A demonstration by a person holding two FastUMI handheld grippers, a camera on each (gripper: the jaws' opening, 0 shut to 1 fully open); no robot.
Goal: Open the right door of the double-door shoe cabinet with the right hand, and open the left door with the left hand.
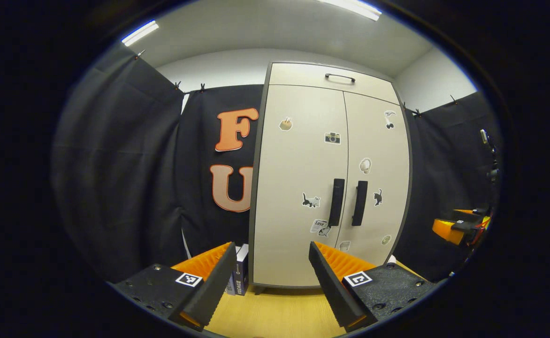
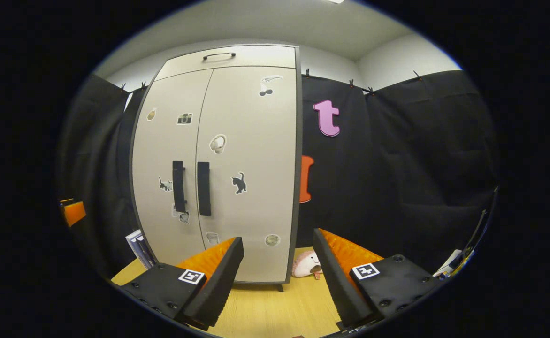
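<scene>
The left gripper [image 1: 272,281] is spread wide, holding nothing and touching nothing. The right gripper [image 2: 277,277] is likewise spread and empty. The shoe cabinet [image 1: 331,178] stands ahead of both on the wooden surface [image 1: 279,310], well apart from the fingers, with both doors closed. The left door handle [image 1: 336,202] and right door handle [image 1: 359,203] hang side by side at the centre seam.

cabinet doors [image 1: 303,188]: smooth matt laminate | floor [image 1: 279,310]: pale wood grain | wall [image 1: 115,178]: matt cloth
</scene>
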